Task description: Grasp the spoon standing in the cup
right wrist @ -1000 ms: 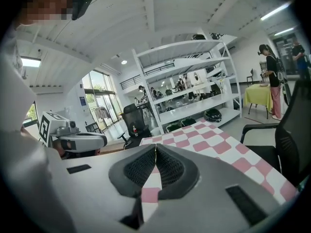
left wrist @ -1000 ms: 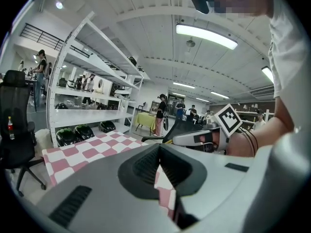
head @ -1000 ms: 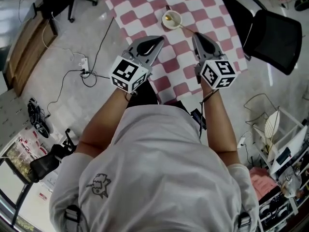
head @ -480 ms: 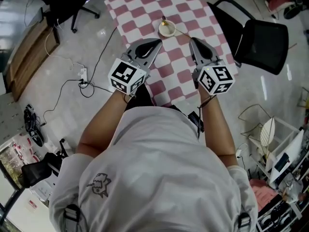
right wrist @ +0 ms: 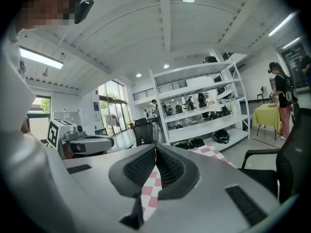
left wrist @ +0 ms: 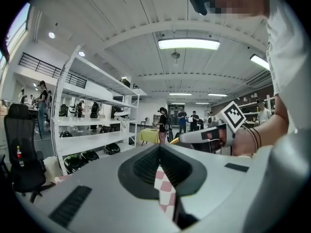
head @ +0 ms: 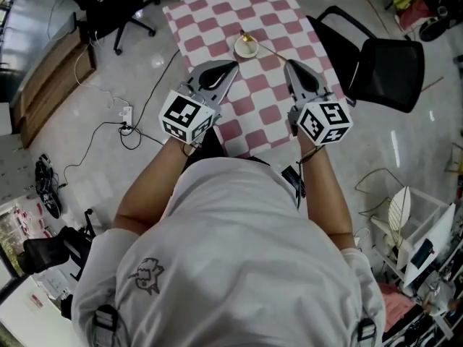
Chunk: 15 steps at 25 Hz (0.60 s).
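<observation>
Cup (head: 247, 47) receded, slim gold spoon (head: 266, 47) leaning out — left gripper (head: 230, 65), right gripper (head: 289, 63) fingers closed

head: high, steeply down on checkered table (head: 217, 13) | left claw (head: 230, 67) / right claw (head: 291, 67) cams: level, sighting each other | shared: table

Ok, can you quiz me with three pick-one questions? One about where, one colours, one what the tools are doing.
1. Where is the cup? A on the checked table B in a sink C on a bed
2. What colours are the table's squares? A blue, yellow B pink, white C green, black
3. How are the left tool and right tool? A both shut, empty B left grips cup C right grips cup
1 A: it's on the cloth. 2 B: pink-and-white checks. 3 A: each has jaws together on nothing.
</observation>
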Each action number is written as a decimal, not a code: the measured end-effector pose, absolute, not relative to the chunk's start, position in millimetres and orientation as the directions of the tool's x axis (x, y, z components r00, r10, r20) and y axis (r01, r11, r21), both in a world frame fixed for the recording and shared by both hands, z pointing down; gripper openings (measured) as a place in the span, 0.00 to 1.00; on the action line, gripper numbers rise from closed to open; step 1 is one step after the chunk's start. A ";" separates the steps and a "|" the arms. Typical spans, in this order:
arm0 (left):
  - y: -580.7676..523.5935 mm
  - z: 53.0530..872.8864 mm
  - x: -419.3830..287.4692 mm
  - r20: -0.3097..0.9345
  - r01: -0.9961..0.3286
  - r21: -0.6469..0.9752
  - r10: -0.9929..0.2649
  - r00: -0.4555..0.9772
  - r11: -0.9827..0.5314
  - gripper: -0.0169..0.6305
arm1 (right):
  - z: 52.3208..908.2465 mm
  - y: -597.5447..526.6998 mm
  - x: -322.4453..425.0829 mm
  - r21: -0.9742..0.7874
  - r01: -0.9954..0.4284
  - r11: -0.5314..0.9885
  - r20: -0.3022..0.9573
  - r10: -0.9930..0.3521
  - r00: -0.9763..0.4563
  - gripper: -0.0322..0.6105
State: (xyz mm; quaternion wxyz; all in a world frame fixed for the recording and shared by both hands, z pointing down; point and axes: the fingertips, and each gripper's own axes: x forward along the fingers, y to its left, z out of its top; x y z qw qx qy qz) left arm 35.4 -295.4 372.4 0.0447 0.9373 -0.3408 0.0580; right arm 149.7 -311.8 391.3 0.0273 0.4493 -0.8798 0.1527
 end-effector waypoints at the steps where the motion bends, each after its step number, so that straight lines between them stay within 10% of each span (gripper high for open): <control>1: -290.0 371.8 35.7 0.141 -0.653 0.047 -0.642 0.753 -0.756 0.05 | 390.5 -306.1 151.4 -0.245 -0.793 0.558 0.183 -0.776 -0.603 0.10; 15: -231.7 383.5 21.5 0.169 -0.722 0.065 -0.705 0.689 -0.689 0.05 | 411.3 -243.3 157.1 -0.292 -0.744 0.601 0.205 -0.721 -0.662 0.10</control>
